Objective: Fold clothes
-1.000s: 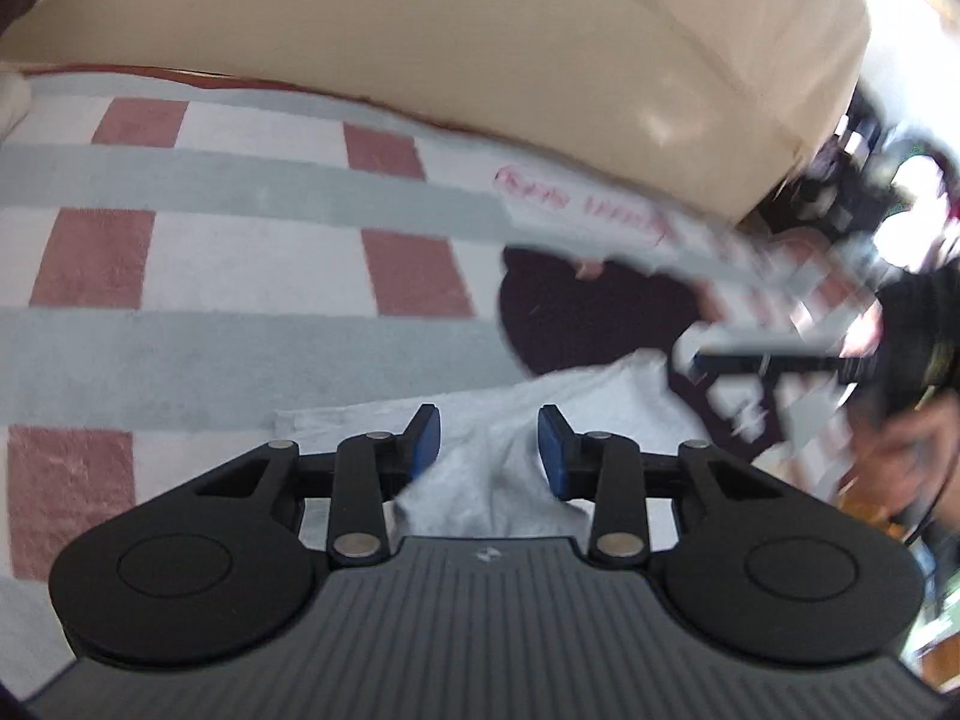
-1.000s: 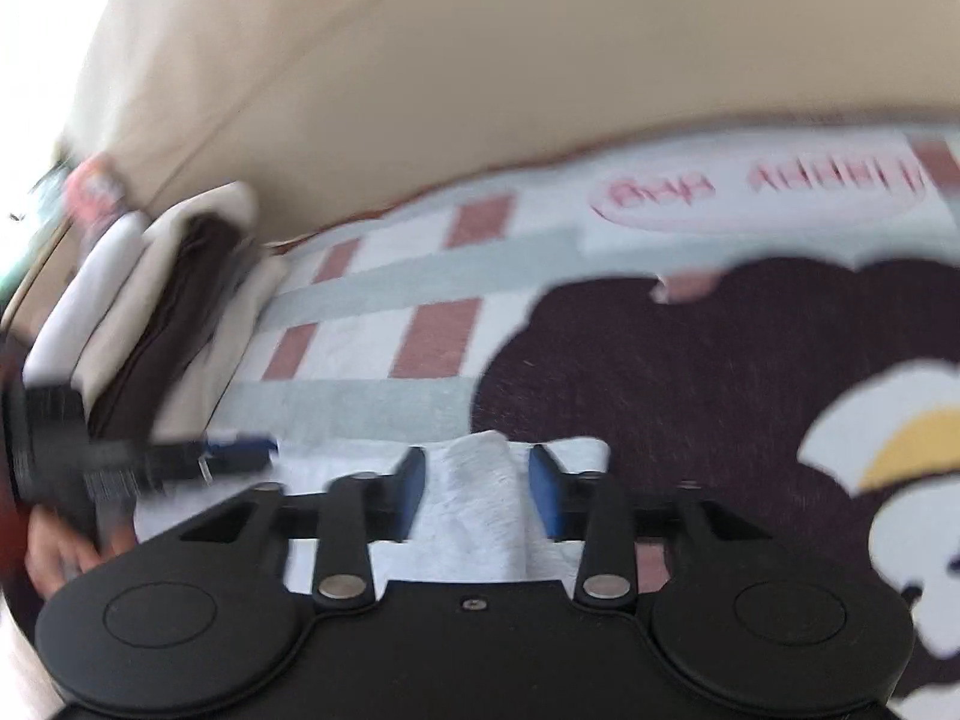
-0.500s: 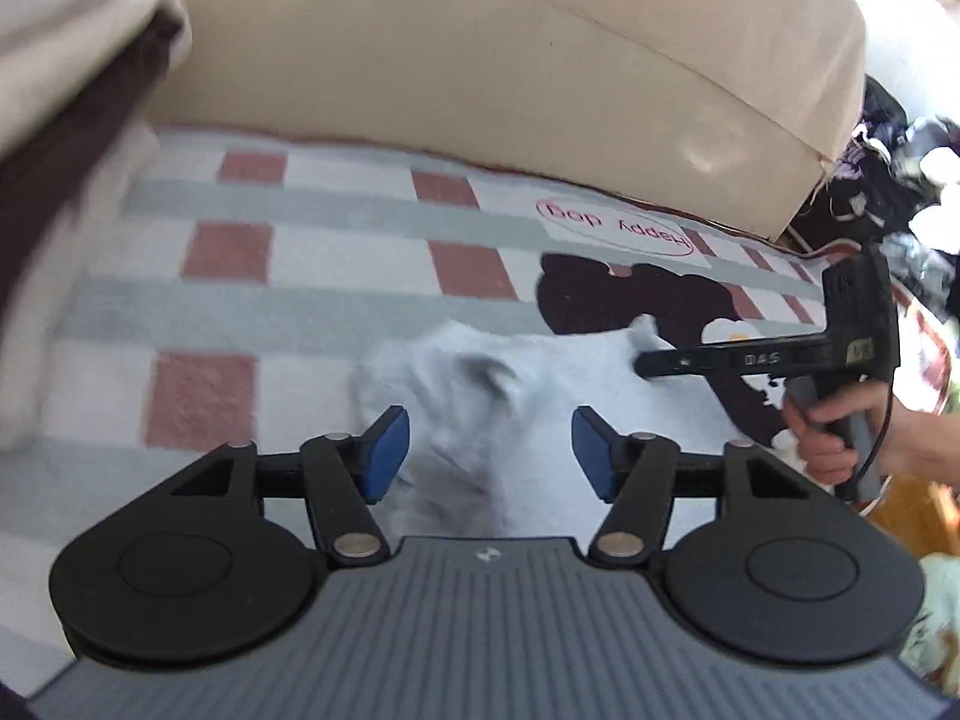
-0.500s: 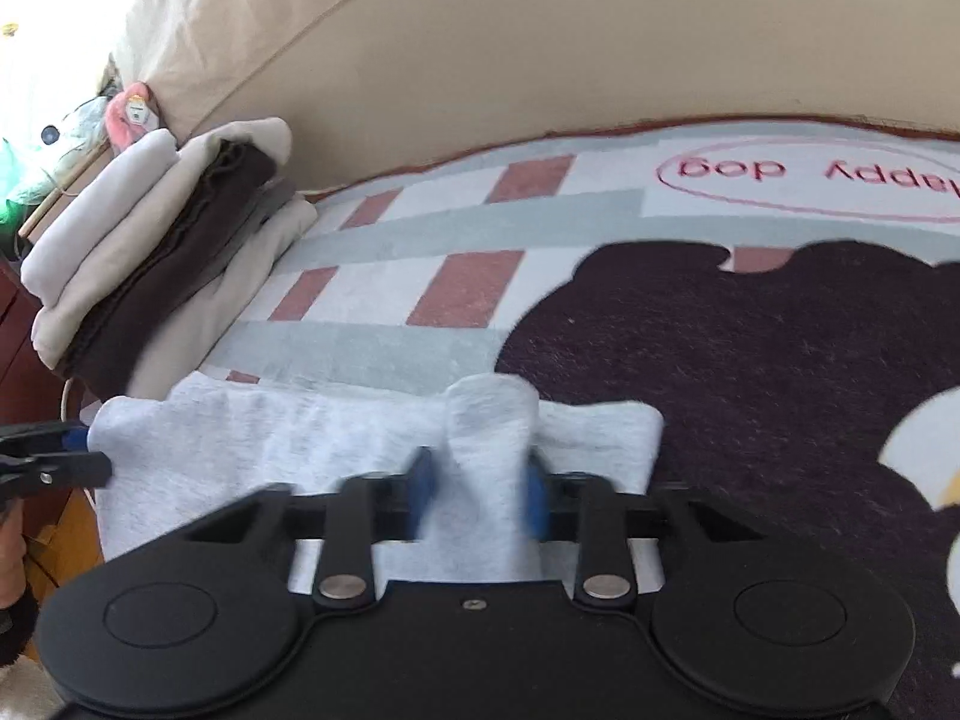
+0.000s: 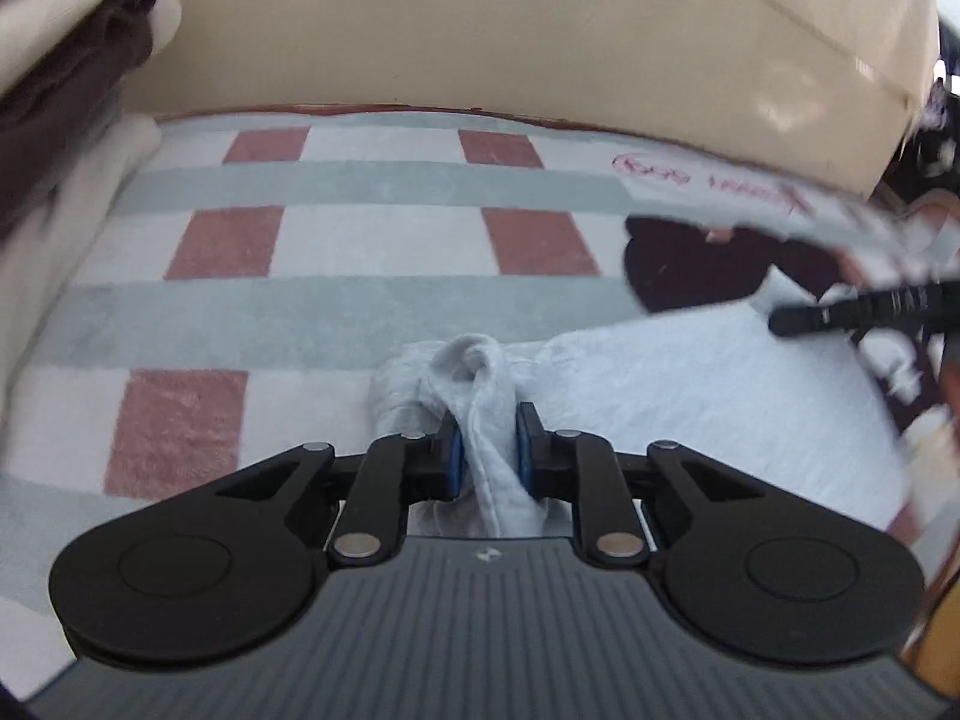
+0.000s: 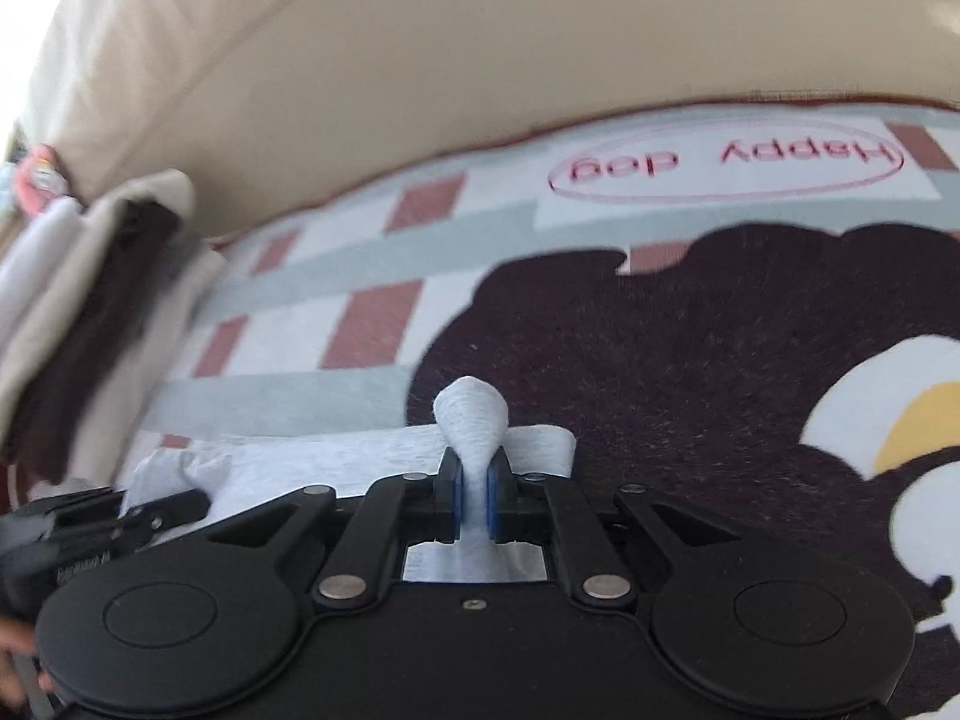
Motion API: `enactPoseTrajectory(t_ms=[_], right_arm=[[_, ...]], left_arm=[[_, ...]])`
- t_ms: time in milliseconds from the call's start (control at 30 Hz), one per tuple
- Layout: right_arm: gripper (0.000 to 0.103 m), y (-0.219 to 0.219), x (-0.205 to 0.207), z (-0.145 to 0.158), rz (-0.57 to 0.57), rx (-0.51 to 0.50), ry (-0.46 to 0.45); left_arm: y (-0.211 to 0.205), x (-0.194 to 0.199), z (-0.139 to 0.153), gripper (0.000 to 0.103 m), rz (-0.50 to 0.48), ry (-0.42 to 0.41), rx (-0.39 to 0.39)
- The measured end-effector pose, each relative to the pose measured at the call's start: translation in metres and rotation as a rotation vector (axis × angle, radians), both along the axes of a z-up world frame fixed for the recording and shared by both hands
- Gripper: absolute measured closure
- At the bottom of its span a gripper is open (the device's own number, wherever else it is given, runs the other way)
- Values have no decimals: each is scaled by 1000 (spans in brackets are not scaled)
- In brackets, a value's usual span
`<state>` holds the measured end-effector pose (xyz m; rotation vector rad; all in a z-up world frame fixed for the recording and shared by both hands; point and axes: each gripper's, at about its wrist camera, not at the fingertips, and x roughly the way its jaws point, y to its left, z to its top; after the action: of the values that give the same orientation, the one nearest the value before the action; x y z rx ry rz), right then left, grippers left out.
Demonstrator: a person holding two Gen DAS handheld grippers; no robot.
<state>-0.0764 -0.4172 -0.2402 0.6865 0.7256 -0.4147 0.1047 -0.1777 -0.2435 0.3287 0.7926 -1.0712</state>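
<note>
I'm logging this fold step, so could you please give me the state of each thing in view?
Left gripper: shut on a bunched fold of the grey garment.
Right gripper: shut on a pinched fold of it.
Grey garment: lying on the blanket, partly folded.
Stack of folded clothes: piled at the blanket's left edge.
Blanket: spread flat.

Left gripper point(image 5: 486, 443) is clamped tight, its blue-padded fingers point(image 5: 453, 450) pinching a bunched fold of pale grey knit garment point(image 5: 690, 384). Right gripper point(image 6: 474, 495) is pinched too, blue pads squeezing a raised tuft of the same cloth. Both point low and forward. From the left wrist camera, the right gripper's black fingertips reach in at the far right; from the right wrist camera, the left gripper sits at near left.
</note>
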Motion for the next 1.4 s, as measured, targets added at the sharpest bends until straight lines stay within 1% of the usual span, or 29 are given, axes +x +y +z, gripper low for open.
enactPoseTrajectory(t_ms=[67,200,233,267,300,333,367,400,433,467,500,533,600,633,700,733,767,800,833,933,967,1033,1100,1167,1267,1367,1400], right_arm=[[95,2,7,-4,1,-10,41],[94,6,8,-3,23,-71,87],[94,6,9,-1,16,-79,102],[91,5,10,1,8,-87,116],[88,10,10,6,20,-137,120],[88,16,9,13,33,-189,124],[82,21,9,19,46,-241,127],[81,27,9,25,59,-293,130],[81,32,8,31,72,-345,134],[81,38,8,37,85,-397,137],[81,44,8,43,98,-449,140],[81,53,11,44,155,-449,125],[82,73,18,45,274,-445,94],[82,75,24,37,293,-454,129],[82,80,34,21,329,-472,203],[81,82,40,13,347,-481,240],[76,78,38,7,326,-464,232],[68,70,35,6,288,-435,217],[68,63,32,4,249,-406,200],[68,44,23,3,161,-355,206],[67,45,20,6,148,-349,197],[65,48,13,12,124,-337,178],[65,51,6,19,100,-326,159],[65,53,0,25,76,-315,140],[63,95,11,40,227,-285,38],[61,142,36,33,395,-264,45],[61,153,41,29,423,-274,52]], left_arm=[[1,2,1,86,5,-5,3],[6,14,6,85,77,23,-20],[9,15,10,87,82,16,-41],[13,16,15,89,82,3,-68],[16,17,21,89,82,-10,-95],[20,18,26,89,82,-24,-123],[23,19,31,89,81,-37,-150],[27,20,36,90,81,-50,-178],[30,21,41,94,81,-63,-205],[33,23,45,95,55,-35,-237],[34,25,47,95,19,10,-270],[33,26,46,95,-12,55,-270],[26,28,41,95,-69,146,-243],[22,29,34,95,-63,167,-209],[14,32,17,96,-22,188,-125],[9,34,8,100,-1,198,-82],[8,35,2,101,11,199,-61],[8,36,-2,101,19,196,-49],[8,37,-3,101,23,197,-45],[3,32,0,101,28,140,-17],[0,29,-1,101,27,106,-7],[-1,26,-1,101,30,74,-2],[0,30,-1,101,39,91,-10],[3,36,-1,101,45,135,-25],[10,51,-6,101,57,242,-55],[14,62,-11,101,64,321,-77],[14,64,-13,101,65,333,-79]])
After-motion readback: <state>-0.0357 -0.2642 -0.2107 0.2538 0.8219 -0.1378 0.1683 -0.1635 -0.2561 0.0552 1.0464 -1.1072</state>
